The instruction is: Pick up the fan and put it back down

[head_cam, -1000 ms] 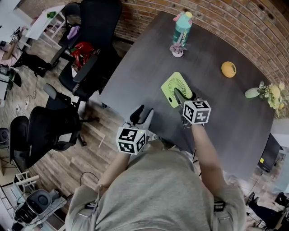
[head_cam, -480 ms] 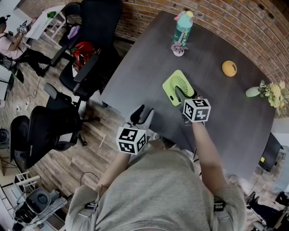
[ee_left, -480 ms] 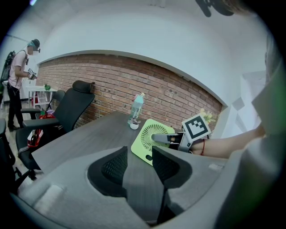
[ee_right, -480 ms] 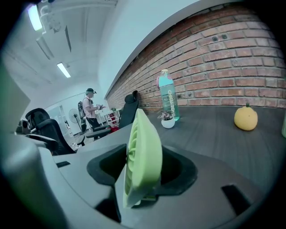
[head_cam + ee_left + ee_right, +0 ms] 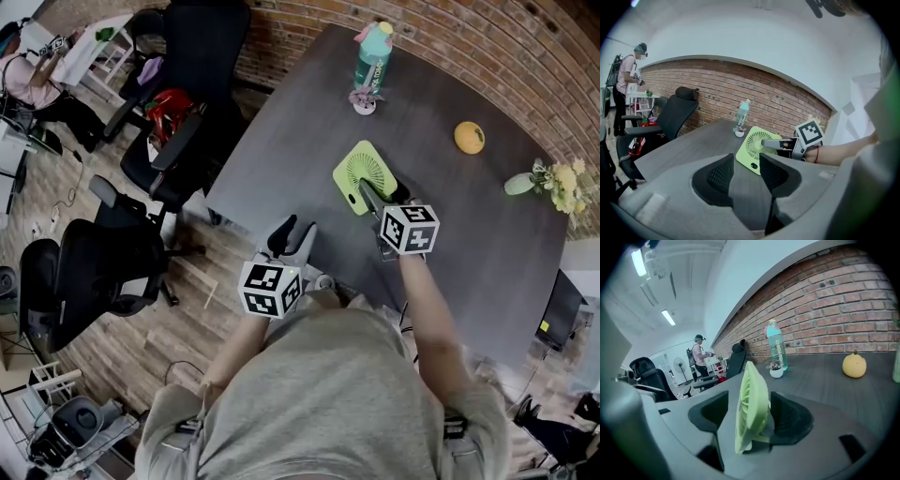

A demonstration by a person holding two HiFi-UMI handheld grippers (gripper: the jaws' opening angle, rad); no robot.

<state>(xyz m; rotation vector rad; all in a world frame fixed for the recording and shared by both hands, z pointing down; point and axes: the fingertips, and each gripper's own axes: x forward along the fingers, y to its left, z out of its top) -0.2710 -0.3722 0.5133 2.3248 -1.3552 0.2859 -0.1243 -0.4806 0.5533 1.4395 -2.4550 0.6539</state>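
Note:
A light green square fan stands on its edge on the dark grey table, leaning slightly. My right gripper straddles its near side. In the right gripper view the fan sits between the jaws with a clear gap on the left and the right pad close behind it. The jaws have just been opening and do not press on it. My left gripper hangs open over the table's near edge with nothing between its fingers. From the left gripper view I see the fan and the right gripper ahead.
A teal bottle and a small potted plant stand at the table's far end. An orange and a vase of flowers lie to the right. Black office chairs crowd the left side, and a brick wall runs behind.
My right gripper's jaws have spread wider around the fan, which stays on the table. The left gripper has kept still.

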